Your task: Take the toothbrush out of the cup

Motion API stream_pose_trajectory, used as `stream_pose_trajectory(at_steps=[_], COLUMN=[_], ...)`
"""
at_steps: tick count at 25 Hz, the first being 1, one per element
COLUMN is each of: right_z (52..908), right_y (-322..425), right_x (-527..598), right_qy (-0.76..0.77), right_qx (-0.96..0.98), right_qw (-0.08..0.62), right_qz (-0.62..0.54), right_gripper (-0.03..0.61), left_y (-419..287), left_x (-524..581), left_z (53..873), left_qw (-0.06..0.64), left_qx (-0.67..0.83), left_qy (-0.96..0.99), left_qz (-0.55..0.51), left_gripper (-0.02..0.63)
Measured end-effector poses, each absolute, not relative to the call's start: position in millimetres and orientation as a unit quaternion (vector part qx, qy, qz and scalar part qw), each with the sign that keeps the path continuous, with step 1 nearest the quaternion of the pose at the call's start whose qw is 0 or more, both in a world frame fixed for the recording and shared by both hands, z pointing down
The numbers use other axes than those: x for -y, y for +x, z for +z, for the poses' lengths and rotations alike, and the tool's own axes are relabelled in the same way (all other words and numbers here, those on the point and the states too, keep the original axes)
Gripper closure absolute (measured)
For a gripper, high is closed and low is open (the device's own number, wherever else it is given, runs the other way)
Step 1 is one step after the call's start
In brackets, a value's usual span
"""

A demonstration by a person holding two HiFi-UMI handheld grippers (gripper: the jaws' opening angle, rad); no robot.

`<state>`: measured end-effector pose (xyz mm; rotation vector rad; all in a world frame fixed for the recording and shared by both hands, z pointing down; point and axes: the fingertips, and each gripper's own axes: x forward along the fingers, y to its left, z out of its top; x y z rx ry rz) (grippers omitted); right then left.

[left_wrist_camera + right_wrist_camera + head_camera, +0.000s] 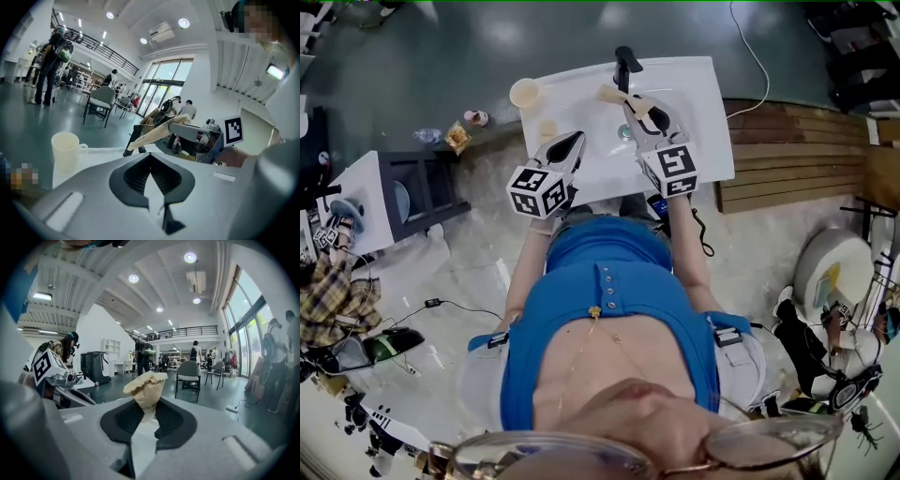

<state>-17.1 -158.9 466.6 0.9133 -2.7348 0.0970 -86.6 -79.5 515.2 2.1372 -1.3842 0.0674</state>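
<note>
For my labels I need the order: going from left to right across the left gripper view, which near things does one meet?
Cup → toothbrush → marker cube.

Bright, even light from ceiling spots point(190, 257), heavy fisheye warp, dark vignetted corners, blurred near foreground.

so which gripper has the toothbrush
The right gripper: its jaws clamp the cream toothbrush, which is clear of the cup. The left gripper is shut on nothing.
</note>
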Motion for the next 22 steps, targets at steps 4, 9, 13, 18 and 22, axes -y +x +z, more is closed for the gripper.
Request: stream_pose_trajectory(at_steps=[4, 9, 13, 18, 22], right_z=[466.2, 459.7, 458.9, 459.8, 459.4], right_y=[3.0, 22.7, 39.0, 60.6, 77.8], right_x=[163.4, 169.8, 175.6, 183.3, 190.8], right_qy=[0.312, 0.306, 0.302, 0.302, 0.306], right_qx=[0.941, 0.945, 0.947, 0.946, 0.945], right_qw=[0.126, 0.111, 0.106, 0.106, 0.106], right_qz=[0.036, 0.039, 0.041, 0.043, 0.042], right_gripper=[0.505, 0.505, 0.505, 0.505, 0.505], left_y=[-70.8, -53.7, -39.4, -24.7, -15.5], left_x=[88.4, 99.0, 105.3, 109.9, 112.6], left_z=[512.2, 509.0, 506.6, 507.1, 506.9], left_qw=[0.291, 0.288, 0.285, 0.285, 0.284], left_qx=[0.522, 0.525, 0.527, 0.53, 0.535], left_qy=[0.801, 0.8, 0.8, 0.798, 0.795], left_qz=[0.025, 0.021, 0.02, 0.021, 0.021], left_gripper=[0.612, 0.612, 0.612, 0.612, 0.612])
